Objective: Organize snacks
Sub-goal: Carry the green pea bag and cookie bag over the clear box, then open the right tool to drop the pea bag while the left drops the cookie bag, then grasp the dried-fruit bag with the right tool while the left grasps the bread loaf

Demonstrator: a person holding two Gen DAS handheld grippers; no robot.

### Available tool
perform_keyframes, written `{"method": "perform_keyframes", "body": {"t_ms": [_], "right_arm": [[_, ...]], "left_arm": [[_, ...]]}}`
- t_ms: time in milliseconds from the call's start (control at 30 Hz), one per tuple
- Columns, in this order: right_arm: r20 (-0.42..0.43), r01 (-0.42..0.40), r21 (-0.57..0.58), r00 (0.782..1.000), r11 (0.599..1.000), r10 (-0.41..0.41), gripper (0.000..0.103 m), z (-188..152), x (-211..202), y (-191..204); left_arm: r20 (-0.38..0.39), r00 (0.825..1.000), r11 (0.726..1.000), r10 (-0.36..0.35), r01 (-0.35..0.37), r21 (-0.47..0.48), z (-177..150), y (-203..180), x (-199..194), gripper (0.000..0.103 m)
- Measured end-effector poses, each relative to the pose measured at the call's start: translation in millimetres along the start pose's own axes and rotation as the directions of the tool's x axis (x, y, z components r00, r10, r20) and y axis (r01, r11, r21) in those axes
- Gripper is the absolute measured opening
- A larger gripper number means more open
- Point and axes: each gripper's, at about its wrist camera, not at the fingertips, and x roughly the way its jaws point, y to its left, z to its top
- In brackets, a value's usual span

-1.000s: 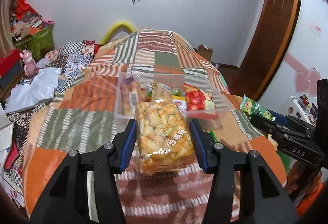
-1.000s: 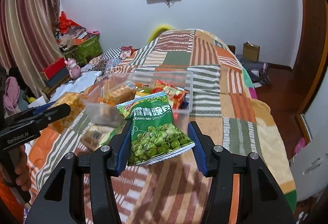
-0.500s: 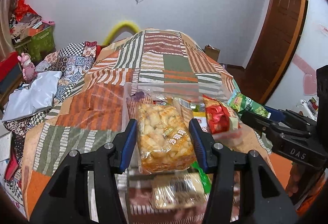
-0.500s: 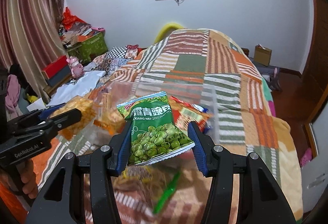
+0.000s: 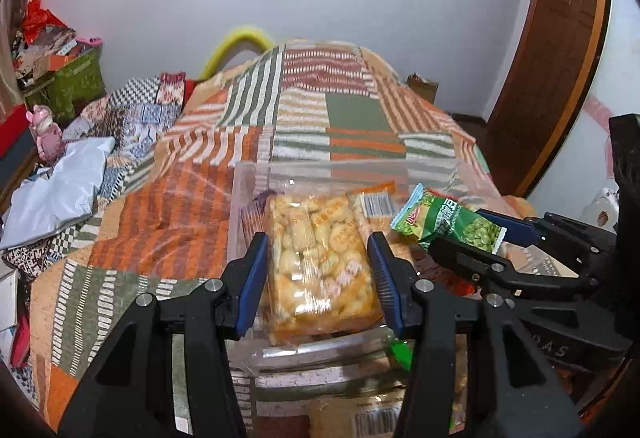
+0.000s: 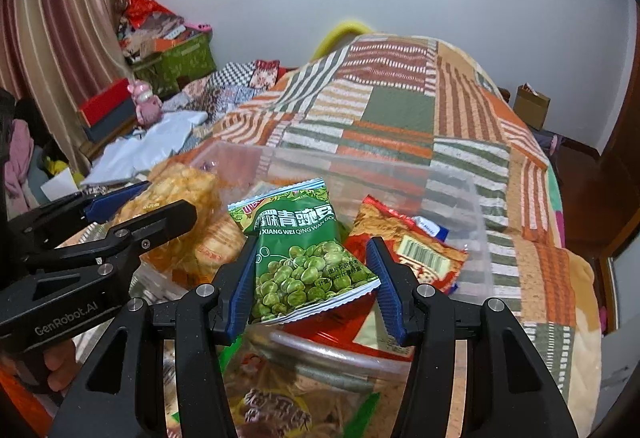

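Note:
A clear plastic bin (image 5: 344, 165) sits on the patchwork bedspread with several snack packs inside. My left gripper (image 5: 317, 240) hangs over the bin's near side, its jaws closing on a yellow puffed-snack bag (image 5: 320, 262) that its pads press. The right gripper (image 6: 311, 244) is shut on a green pea bag (image 6: 308, 262) above the bin (image 6: 360, 161), right of the left gripper (image 6: 168, 197) and its yellow bag (image 6: 180, 181). In the left wrist view the pea bag (image 5: 452, 224) and the right gripper (image 5: 472, 238) show at the right. A red packet (image 6: 412, 246) lies in the bin.
More snack packs (image 6: 276, 410) lie on the bedspread (image 5: 160, 230) just before the bin's near wall. Clothes and a pink toy (image 5: 44, 129) crowd the left side. A wooden door (image 5: 560, 57) stands at the right, a cardboard box (image 6: 530, 105) beyond the bed.
Both grippers have moved forward and down with their bags, from short of the bin to over it. The bin now fills the middle of both views.

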Motion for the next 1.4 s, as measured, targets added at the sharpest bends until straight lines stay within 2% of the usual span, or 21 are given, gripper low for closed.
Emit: {"method": "perform_keyframes", "body": {"t_ms": [400,500,567,833,967,1100,1400], "right_arm": [[-0.028,0.022,-0.041,0.999,0.999,-0.023,0.052,-3.1,7.8,6.1],[-0.03,0.03,-0.05,0.999,0.998,-0.031,0.054,-3.6,3.8,7.3],[-0.026,0.028,-0.049,0.999,0.998,-0.03,0.059,-3.9,-1.7,7.7],[0.008,0.041,-0.046,0.999,0.998,-0.041,0.063,-6.3,-29.7,5.7],[0.033,0.043,-0.035,0.999,0.998,-0.042,0.074,-10.5,-47.9,4.9],[0.035,0.037,-0.036,0.999,0.999,-0.036,0.075,-20.5,-59.6,4.3],[-0.045,0.022,-0.054,0.999,0.998,-0.024,0.075,-54.4,-55.0,1.4]], "left_arm": [[-0.034,0.999,1.0,-0.005,0.005,-0.019,-4.7,4.4,0.5,0.047],[-0.033,0.999,1.0,-0.013,0.012,-0.029,-3.6,4.0,-7.1,0.049],[-0.028,0.999,0.999,-0.015,0.014,-0.035,-3.5,4.2,-13.0,0.05],[-0.013,1.0,1.0,-0.014,0.013,-0.027,-12.4,-2.4,-45.4,0.063],[-0.022,1.0,1.0,-0.02,0.02,-0.019,-23.1,-6.9,-59.3,0.068],[-0.047,0.999,1.0,-0.027,0.026,-0.017,-39.4,-9.6,-66.2,0.074],[-0.149,0.988,0.999,-0.041,0.039,-0.019,-80.2,-10.3,-60.6,0.075]]}}
